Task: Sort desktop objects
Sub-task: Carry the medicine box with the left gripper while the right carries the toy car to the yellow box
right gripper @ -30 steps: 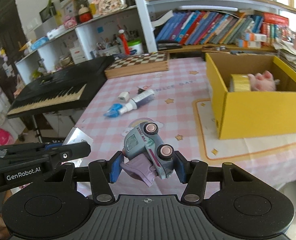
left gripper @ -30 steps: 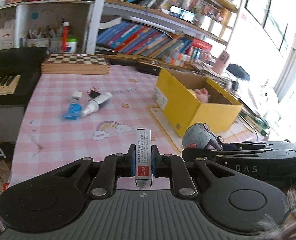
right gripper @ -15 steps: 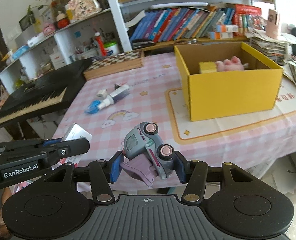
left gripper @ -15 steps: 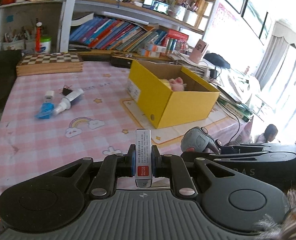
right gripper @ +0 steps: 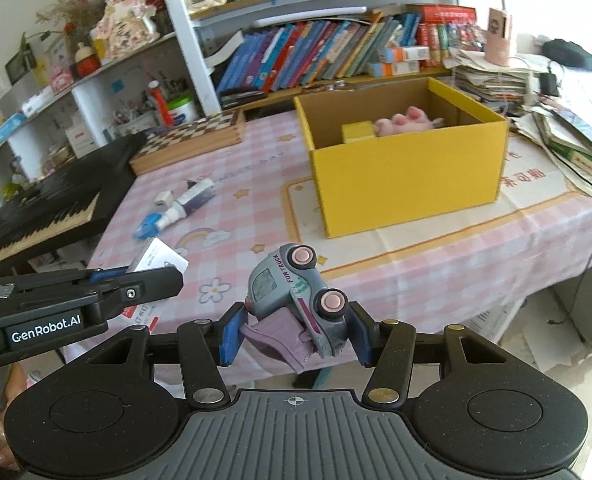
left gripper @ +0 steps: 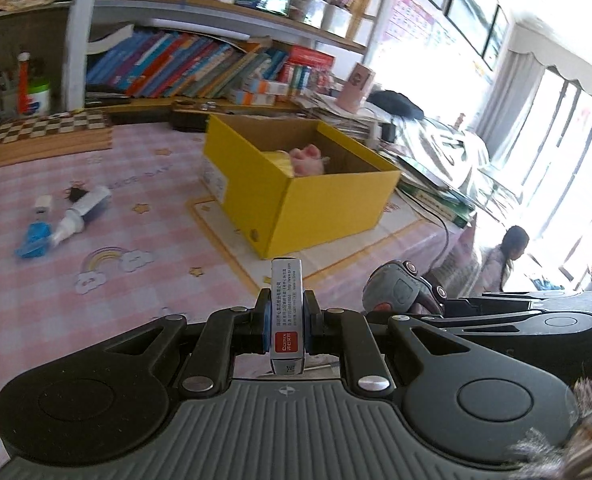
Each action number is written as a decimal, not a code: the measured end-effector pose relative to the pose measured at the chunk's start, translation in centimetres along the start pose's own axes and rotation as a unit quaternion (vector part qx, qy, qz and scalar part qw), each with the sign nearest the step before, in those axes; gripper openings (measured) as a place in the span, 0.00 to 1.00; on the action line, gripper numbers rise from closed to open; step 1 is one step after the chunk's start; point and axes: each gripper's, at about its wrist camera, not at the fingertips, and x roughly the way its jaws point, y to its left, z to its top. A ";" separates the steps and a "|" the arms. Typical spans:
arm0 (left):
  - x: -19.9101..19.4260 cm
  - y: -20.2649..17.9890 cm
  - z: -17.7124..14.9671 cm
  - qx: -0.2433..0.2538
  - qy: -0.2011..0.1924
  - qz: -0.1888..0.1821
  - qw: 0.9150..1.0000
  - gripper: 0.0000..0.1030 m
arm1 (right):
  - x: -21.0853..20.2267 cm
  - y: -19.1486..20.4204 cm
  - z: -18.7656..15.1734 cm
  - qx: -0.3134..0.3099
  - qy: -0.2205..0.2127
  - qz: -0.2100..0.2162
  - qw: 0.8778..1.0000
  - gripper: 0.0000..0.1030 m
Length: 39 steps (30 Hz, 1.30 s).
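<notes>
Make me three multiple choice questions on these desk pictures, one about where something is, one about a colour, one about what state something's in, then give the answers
1. Where is the pink plush toy?
A. On the chessboard
B. Inside the yellow box
C. On the keyboard

2. What colour are the wheels of the toy truck?
A. Pink
B. Green
C. White

3. What is the state of the left tool?
A. Open and holding nothing
B. Shut on the toy truck
C. Shut on a small flat box

Answers:
1. B: the plush lies at the far side inside the open box, beside a yellow item.
2. A: both wheels seen in the right wrist view are pink.
3. C: the left wrist view shows both fingers pressed against the small flat box, which stands upright between them; the right tool has the truck.
</notes>
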 end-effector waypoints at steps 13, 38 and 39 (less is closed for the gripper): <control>3.8 -2.6 1.4 0.027 0.023 -0.037 0.999 0.13 | 0.1 -4.0 0.6 0.039 0.005 -0.033 0.999 0.52; 11.9 -5.7 5.4 0.019 0.037 -0.034 0.999 0.13 | 4.3 -10.6 6.2 0.018 0.030 -0.020 0.999 0.52; 12.1 -5.9 5.6 0.018 0.036 -0.033 0.999 0.13 | 4.4 -10.8 6.5 0.015 0.031 -0.018 0.999 0.52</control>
